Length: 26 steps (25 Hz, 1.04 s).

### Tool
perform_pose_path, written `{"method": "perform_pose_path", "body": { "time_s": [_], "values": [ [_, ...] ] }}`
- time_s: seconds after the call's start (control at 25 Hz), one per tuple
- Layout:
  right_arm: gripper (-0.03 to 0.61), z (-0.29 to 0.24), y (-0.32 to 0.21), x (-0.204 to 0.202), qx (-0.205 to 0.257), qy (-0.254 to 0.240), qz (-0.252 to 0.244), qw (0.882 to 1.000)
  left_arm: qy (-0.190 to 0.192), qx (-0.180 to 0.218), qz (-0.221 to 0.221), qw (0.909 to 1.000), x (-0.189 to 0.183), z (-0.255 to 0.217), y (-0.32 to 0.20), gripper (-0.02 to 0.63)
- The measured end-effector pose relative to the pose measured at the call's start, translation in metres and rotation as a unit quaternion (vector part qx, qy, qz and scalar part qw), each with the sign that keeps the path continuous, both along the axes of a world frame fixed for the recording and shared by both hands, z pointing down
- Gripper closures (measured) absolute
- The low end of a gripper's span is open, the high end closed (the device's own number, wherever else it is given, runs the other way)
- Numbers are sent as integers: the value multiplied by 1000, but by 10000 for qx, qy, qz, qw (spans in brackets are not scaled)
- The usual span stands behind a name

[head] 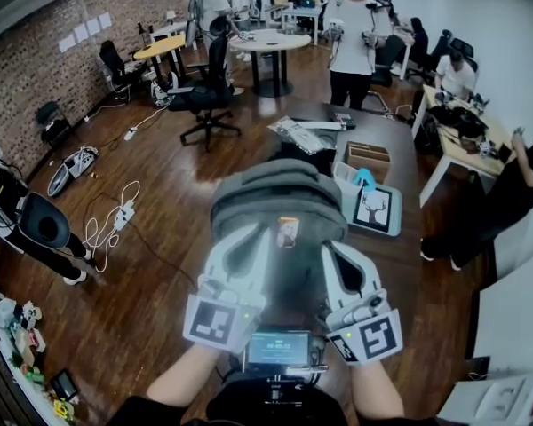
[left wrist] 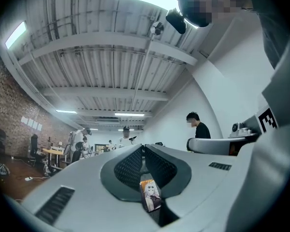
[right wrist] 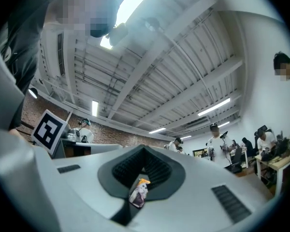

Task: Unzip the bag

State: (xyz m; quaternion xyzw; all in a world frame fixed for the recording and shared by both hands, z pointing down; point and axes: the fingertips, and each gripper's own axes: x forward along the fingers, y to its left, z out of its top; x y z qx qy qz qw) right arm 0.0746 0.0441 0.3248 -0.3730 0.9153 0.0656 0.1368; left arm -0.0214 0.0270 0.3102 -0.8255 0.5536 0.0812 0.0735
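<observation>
In the head view a grey backpack (head: 275, 193) stands on a dark table (head: 400, 153), and a small picture tag (head: 287, 232) shows on its front. My left gripper (head: 247, 234) is raised just before the bag's lower left, and my right gripper (head: 331, 251) before its lower right. The zipper is not visible. Both gripper views look up at the ceiling and leave the bag out. There the left gripper (left wrist: 142, 148) and the right gripper (right wrist: 144, 149) have their jaws together, with nothing seen between the pads. A small picture card sits at the base of each pair of jaws.
On the table behind the bag lie a cardboard box (head: 369, 156), a framed deer picture (head: 376, 209) and a plastic packet (head: 298, 131). Several people work at desks around the room. Office chairs (head: 209, 96) and cables (head: 111, 220) are on the wooden floor at left.
</observation>
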Motion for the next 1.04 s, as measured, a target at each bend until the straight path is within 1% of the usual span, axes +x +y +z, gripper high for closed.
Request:
{"method": "perform_pose_path", "body": {
  "time_s": [0.08,0.2,0.32,0.52,0.68,1.04],
  "values": [
    [565,2,-2,0,-76,-15,77,9999,16,-21,23,10000,0,1,-1,594],
    [565,8,-6,-4,-223,84,206,9995,207,-231,89,9995,-4,10,-9,592],
    [566,13,-14,-9,-367,50,356,9987,238,-311,195,9990,-12,14,-17,593],
    [566,23,-22,-16,-423,154,450,9980,291,-362,284,9985,-22,20,-27,592],
    [566,22,-26,-23,-367,242,459,9980,352,-391,340,9980,-28,23,-34,594],
    [566,22,-28,-33,-339,290,464,9979,358,-445,444,9974,-25,27,-35,593]
  ]
}}
